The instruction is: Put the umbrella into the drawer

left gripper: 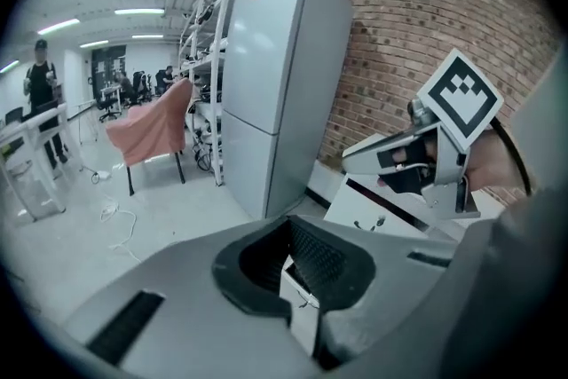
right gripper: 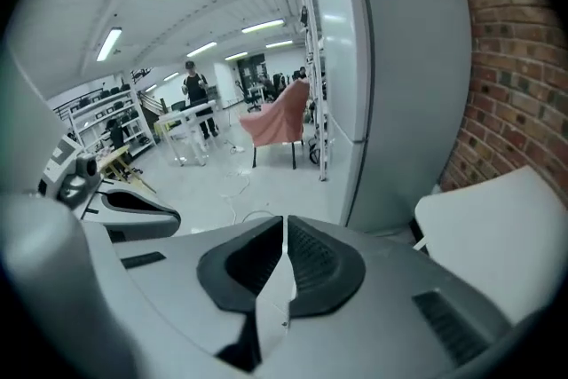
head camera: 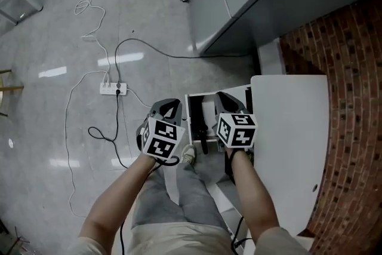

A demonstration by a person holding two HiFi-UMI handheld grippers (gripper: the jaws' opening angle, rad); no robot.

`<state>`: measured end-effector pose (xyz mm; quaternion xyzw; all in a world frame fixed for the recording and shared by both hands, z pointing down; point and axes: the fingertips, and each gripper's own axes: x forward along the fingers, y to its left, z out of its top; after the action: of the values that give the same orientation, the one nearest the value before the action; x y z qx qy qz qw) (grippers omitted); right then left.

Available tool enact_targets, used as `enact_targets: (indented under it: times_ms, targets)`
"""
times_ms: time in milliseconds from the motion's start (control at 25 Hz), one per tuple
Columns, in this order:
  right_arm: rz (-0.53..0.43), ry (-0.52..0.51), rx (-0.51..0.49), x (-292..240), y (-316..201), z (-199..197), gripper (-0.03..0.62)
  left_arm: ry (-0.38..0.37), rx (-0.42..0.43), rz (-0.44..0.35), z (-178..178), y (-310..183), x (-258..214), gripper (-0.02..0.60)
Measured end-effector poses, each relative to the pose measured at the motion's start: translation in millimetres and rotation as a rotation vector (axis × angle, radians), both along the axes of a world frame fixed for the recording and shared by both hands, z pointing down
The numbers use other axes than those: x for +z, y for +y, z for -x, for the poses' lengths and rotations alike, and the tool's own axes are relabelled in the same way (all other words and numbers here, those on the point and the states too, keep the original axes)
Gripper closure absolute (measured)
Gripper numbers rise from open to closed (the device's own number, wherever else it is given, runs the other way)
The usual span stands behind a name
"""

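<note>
In the head view both grippers are held up close under the camera, above the white drawer (head camera: pixel 192 106), which stands open. A dark long thing (head camera: pixel 200 131), apparently the umbrella, lies inside it, partly hidden by the grippers. My left gripper (head camera: pixel 169 106) hangs left of the drawer. Its black pads (left gripper: pixel 288 266) meet with nothing between them. My right gripper (head camera: pixel 230 101) hangs over the drawer's right side. Its jaws (right gripper: pixel 284 257) are shut and empty. Each gripper shows in the other's view: the right gripper (left gripper: pixel 355 162) and the left gripper (right gripper: pixel 169 217).
The white cabinet top (head camera: pixel 292 146) lies right of the drawer, against a brick wall (head camera: pixel 352 98). A tall grey fridge (left gripper: pixel 275 93) stands behind. A power strip (head camera: pixel 113 88) and cables lie on the floor at left. A cloth-draped chair (right gripper: pixel 280 124) and a person (left gripper: pixel 40 80) are far off.
</note>
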<state>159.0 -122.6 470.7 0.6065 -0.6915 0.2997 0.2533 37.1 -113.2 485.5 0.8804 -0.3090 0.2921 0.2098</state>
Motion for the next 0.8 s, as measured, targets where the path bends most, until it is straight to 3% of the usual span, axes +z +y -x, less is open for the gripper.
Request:
enact_targets:
  times_ms: [200, 440, 800]
  targets:
    - [-0.178, 0.013, -0.012, -115.5, -10.0, 3.9, 0.580, 0.076, -0.008, -0.091, -2.7, -16.2, -99.0, 0.574]
    - [-0.372, -0.045, -0.030, -245.5, -6.5, 17.6, 0.586, 0.130, -0.040, -0.226, 9.0, -30.9, -219.3, 0.574]
    - [-0.685, 0.048, -0.076, -418.6, 17.8, 29.5, 0.586, 0.218, -0.041, -0.549, 15.1, -25.7, -399.3, 0.574]
